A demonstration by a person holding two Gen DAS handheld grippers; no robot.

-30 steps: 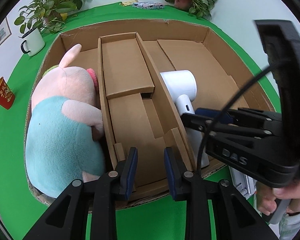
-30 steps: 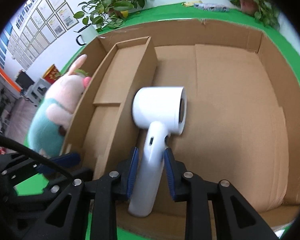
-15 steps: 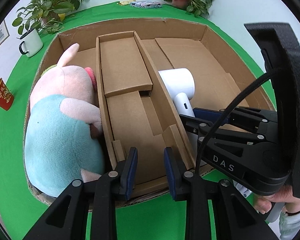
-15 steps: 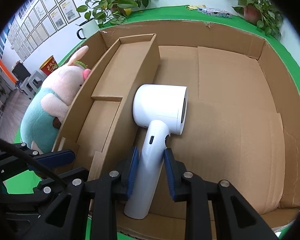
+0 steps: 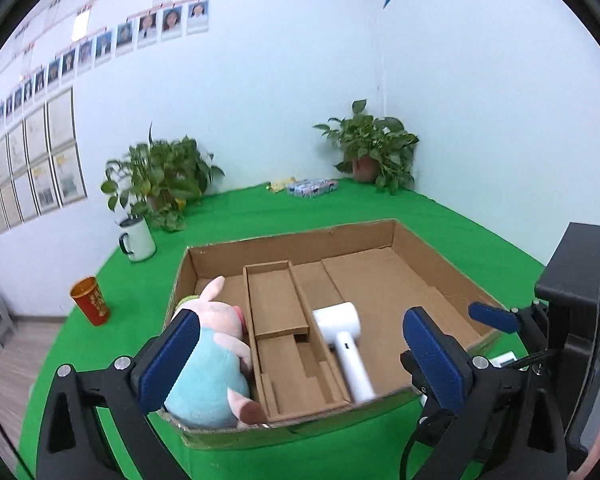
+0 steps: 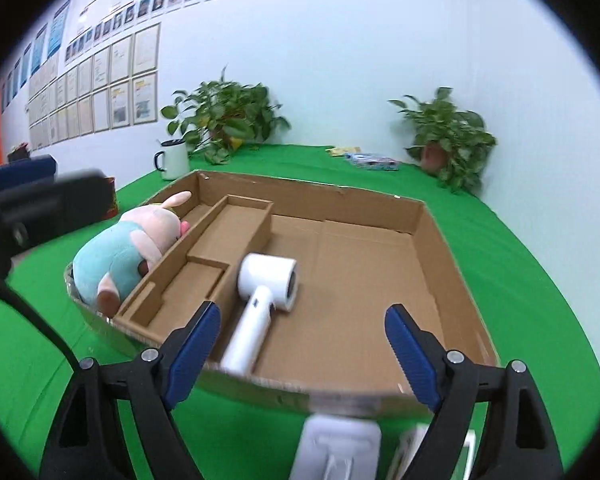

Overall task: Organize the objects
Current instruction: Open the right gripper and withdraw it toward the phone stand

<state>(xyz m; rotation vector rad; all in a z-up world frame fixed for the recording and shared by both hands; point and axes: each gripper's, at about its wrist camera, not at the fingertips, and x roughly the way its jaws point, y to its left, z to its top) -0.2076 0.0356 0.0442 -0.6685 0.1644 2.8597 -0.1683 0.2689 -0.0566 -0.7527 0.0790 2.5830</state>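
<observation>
Below the right gripper (image 6: 300, 344), whose jaws gape wide and empty like those of the left gripper (image 5: 300, 360), a white object (image 6: 338, 446) lies on the green cloth just outside the cardboard box (image 6: 420, 216), nearer the right hand.

1. From my left wrist camera, I see the cardboard box (image 5: 440, 276) lying open on the green cloth (image 5: 260, 216); I take it as my landmark.
2. My left gripper (image 5: 300, 354) hangs over the box's near edge, jaws spread wide, nothing between them.
3. A plush pig (image 5: 208, 364) lies in the box's left compartment.
4. A white hair dryer (image 5: 342, 340) lies in its wide right section, against the narrow middle compartment's wall.
5. My right gripper (image 5: 496, 318) sits just right of the box.
6. A white mug (image 5: 138, 238) and a red cup (image 5: 90, 300) stand left of the box.
</observation>
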